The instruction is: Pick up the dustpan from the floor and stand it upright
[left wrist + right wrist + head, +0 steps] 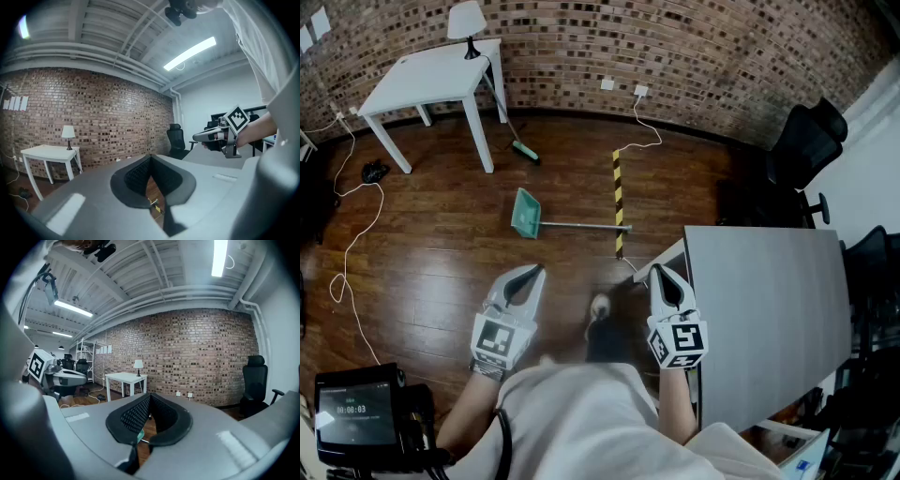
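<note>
Left of striped tape [619, 202], dustpan [526, 214]: lying flat on wood floor [441, 272], handle tip reaching the tape.
Dustpan look: teal-green pan, long thin grey handle, pan end farthest from tape.
My left gripper [530, 274]: clenched, nothing in it, left of tape, on my side of it, apart from dustpan.
My right gripper [662, 274]: clenched, empty, just right of tape's near end.

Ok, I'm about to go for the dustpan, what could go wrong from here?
1. The dustpan lies flat; its thin handle may slip or roll when pinched.
2. Both the left gripper and right gripper have jaws shut; unopened, they would only push it.
3. The grey table stands close by; the long handle could hit it when swung upright.
</note>
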Available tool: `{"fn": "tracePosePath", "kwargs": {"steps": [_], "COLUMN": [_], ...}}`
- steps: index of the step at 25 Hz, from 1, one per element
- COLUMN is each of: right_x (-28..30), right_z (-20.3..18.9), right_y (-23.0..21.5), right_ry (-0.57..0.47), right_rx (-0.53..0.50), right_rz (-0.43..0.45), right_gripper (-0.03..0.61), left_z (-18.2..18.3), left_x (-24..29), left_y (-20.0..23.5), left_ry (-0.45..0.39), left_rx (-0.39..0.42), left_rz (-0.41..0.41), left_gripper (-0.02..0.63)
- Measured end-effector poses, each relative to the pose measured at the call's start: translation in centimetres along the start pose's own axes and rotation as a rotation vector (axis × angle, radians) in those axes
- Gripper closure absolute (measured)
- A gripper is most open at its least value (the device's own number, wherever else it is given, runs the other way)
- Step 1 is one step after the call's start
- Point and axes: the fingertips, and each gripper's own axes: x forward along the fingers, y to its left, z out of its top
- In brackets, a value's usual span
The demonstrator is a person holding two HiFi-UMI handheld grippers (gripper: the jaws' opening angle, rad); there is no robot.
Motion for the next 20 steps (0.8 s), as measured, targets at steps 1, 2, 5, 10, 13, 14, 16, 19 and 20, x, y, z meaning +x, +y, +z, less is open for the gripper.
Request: {"fn": "tracePosePath", "kwargs": {"steps": [1, 2, 5, 10, 13, 14, 16, 19, 20], "right_x": [1.1, 2.2, 6.0, 15.4, 21.2, 22.9, 26.0, 30.0, 31.0], "right_z": [-0.3, -0.6, -1.3, -0.4, 2.2, 3.1, 4.7, 6.0, 6.2], "right_y": [-1.0, -2.1, -5.1, -11.5, -15.8, -17.2, -19.7, -22.6, -23.2], "right_ry": [-0.004, -0.008, -0.024, -0.028, -0.038, -0.043, -0.05, -0.054, -0.055], "right_rx": [0.006, 0.01, -0.004, -0.017, -0.02, -0.021, -0.021, -0.017, -0.016], "right_rz": [-0.002, -0.003, 0.019, 0.072, 0.1, 0.113, 0.136, 0.139, 0.136], "right_gripper": [0.565, 0.565, 0.565, 0.565, 0.565, 0.565, 0.565, 0.565, 0.565], "left_z": [-0.4, -0.8, -1.8, -1.6, 0.2, 0.8, 2.1, 2.9, 2.9], "left_x": [1.3, 2.6, 7.1, 17.3, 24.2, 26.3, 30.0, 33.9, 34.6], "left_y": [0.4, 0.9, 2.1, 6.4, 9.2, 10.0, 11.6, 14.1, 14.9], "left_ry": [0.005, 0.01, 0.021, 0.059, 0.065, 0.066, 0.069, 0.07, 0.072], "left_rx": [-0.001, -0.002, 0.007, 0.034, 0.036, 0.04, 0.057, 0.06, 0.052], "left_rz": [0.002, 0.004, 0.009, 0.093, 0.141, 0.155, 0.18, 0.211, 0.219], "left_gripper": [0.612, 0.612, 0.612, 0.612, 0.612, 0.612, 0.612, 0.612, 0.612]}}
